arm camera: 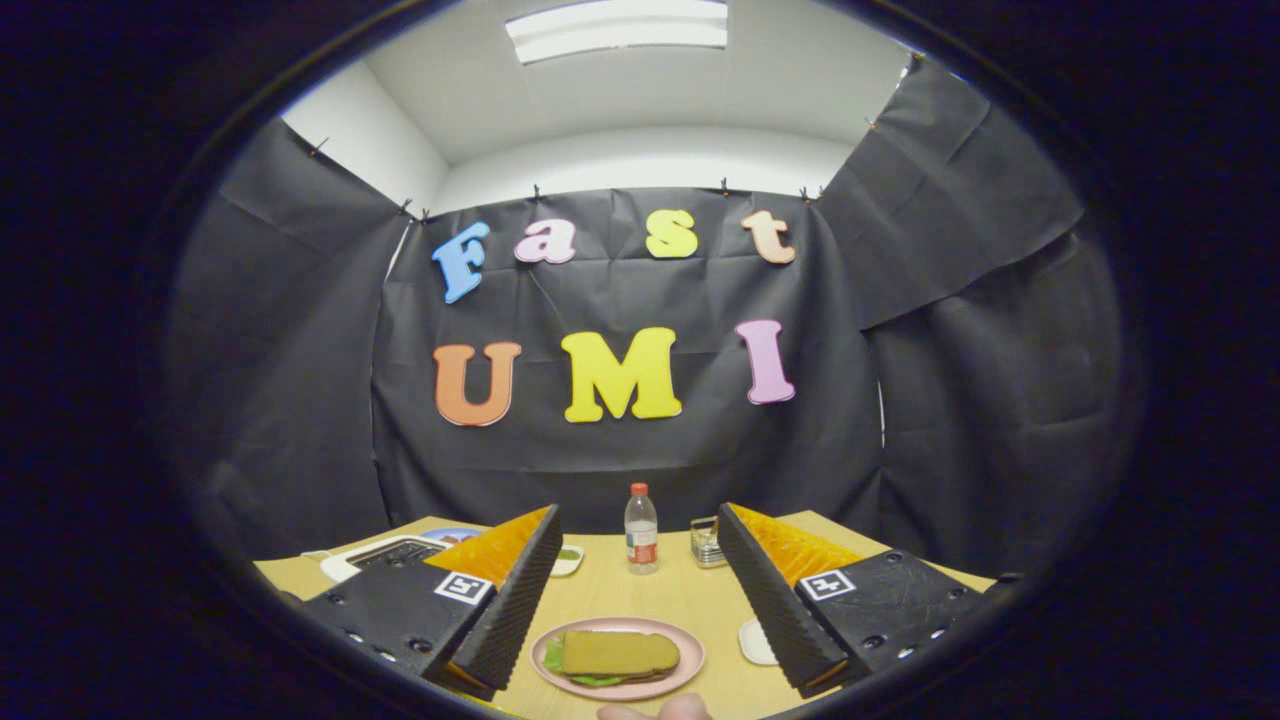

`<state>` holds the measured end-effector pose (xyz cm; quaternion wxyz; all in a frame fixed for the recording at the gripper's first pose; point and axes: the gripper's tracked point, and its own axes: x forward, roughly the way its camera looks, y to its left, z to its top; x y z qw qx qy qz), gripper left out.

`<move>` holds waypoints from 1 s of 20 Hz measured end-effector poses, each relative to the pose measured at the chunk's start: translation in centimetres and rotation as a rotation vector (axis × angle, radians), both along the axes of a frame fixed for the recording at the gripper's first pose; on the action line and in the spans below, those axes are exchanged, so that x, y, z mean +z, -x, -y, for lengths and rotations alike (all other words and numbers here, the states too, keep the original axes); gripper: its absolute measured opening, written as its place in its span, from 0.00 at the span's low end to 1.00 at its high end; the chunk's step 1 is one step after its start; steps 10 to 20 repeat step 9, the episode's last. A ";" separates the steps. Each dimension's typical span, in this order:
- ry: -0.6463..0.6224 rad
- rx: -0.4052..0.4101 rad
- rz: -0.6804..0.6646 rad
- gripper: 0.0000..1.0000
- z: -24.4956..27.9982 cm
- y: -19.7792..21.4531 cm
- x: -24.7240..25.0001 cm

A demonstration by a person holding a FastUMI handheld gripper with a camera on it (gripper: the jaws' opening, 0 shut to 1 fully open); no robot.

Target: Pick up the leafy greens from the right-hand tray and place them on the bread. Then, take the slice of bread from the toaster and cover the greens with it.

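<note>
Gripper view: on the pink plate (pixel 690 655), a bread slice (pixel 620 652) already covers the leafy greens (pixel 553 655); the gripper (pixel 634 580) hangs spread wide, empty, above it. Task looks finished.

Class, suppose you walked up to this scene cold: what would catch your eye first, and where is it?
First, the pink plate on the wooden table, between the open gripper fingers: a bread slice lies on it with leafy greens peeking out underneath. Beyond it, near the black wall, stands a clear bottle with a red cap. Left of the fingers sits a white toaster.
</note>
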<state>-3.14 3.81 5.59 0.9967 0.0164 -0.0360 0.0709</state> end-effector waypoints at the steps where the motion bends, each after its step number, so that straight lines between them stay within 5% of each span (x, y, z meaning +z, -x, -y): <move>1: 0.000 0.005 -0.003 0.95 -0.3 0.0 -0.3; 20: -0.002 0.002 -0.009 0.95 -1.2 -0.4 -0.4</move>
